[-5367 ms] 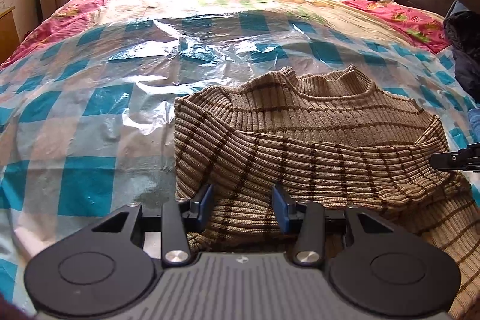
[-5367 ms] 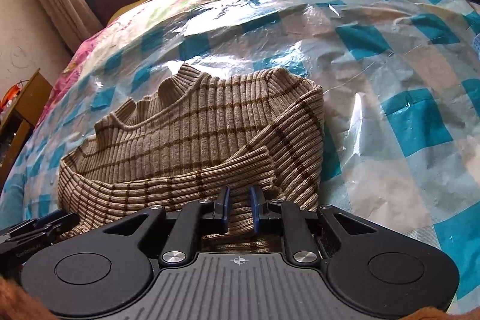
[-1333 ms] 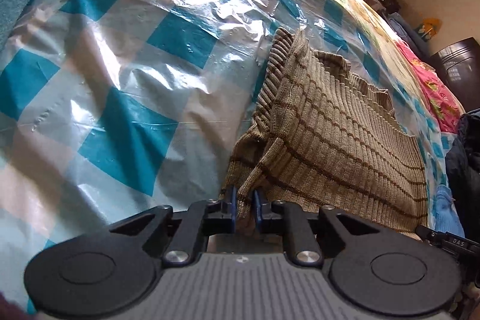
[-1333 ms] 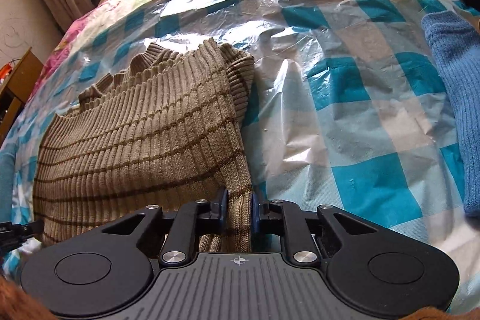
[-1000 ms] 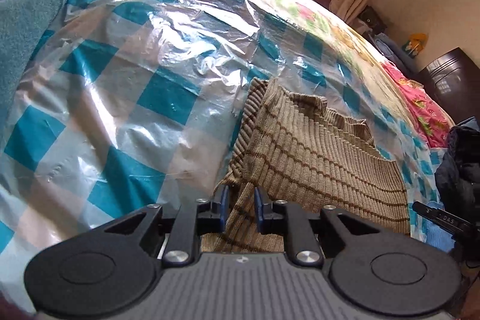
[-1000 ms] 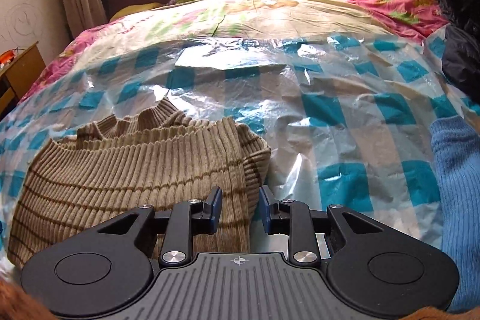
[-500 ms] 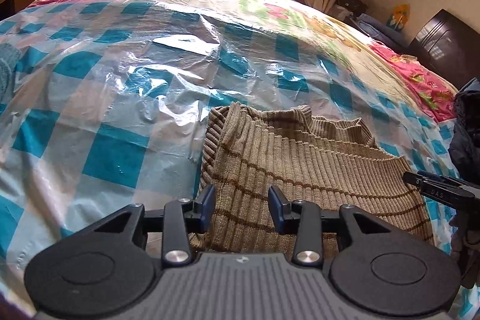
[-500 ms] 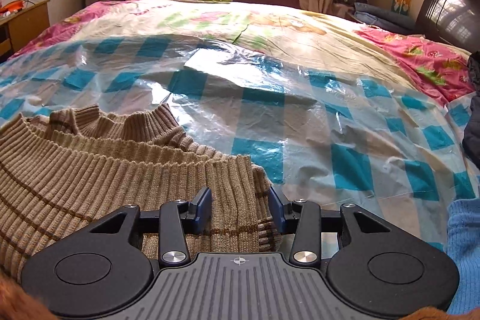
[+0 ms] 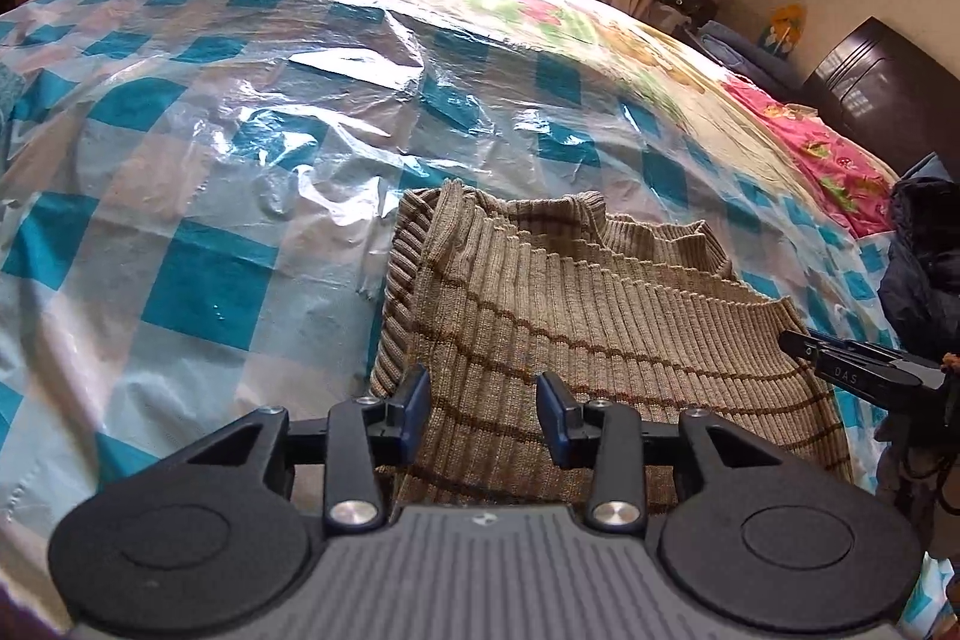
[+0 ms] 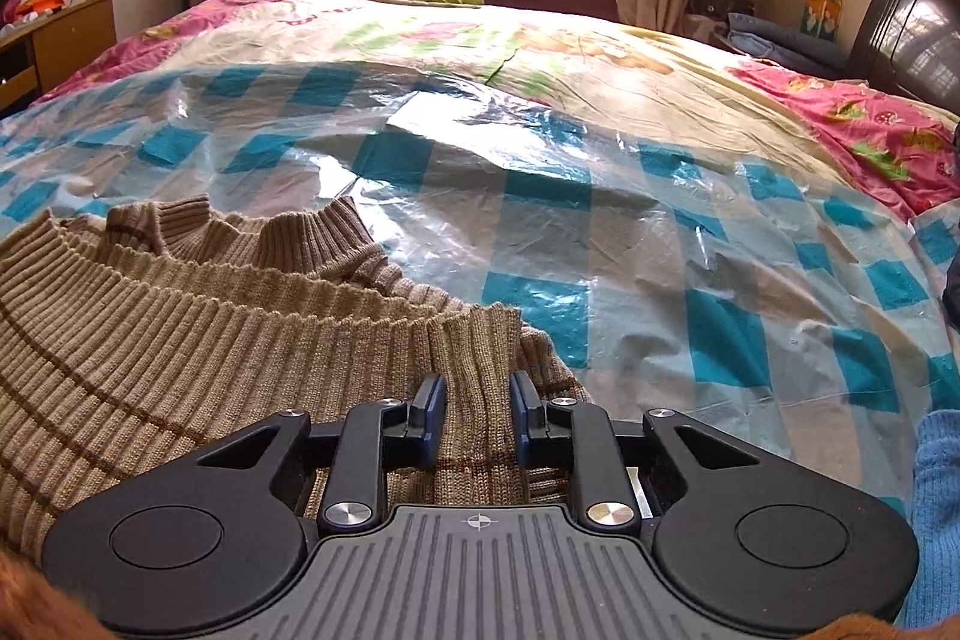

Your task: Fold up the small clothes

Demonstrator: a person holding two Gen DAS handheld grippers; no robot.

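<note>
A tan ribbed sweater with brown stripes (image 9: 570,316) lies folded in half on the plastic-covered bed, its hem edge up by the collar. My left gripper (image 9: 483,409) is open just above its near left corner. My right gripper (image 10: 475,415) is open over its near right corner (image 10: 468,340); the sweater fills the lower left of that view (image 10: 168,340). The right gripper's fingertips (image 9: 840,361) also show at the sweater's right edge in the left wrist view.
The bed carries a blue-and-white checked sheet under clear plastic (image 9: 198,196). A blue knit garment (image 10: 936,496) lies at the right. Dark clothing (image 9: 924,250) is piled at the right edge. A wooden cabinet (image 10: 54,34) stands at the left, a dark headboard (image 10: 912,22) at the right.
Both grippers were shut on the sweater's near corners, carried them up to the collar, then opened and let go. Both now sit open at the folded sweater's near edge.
</note>
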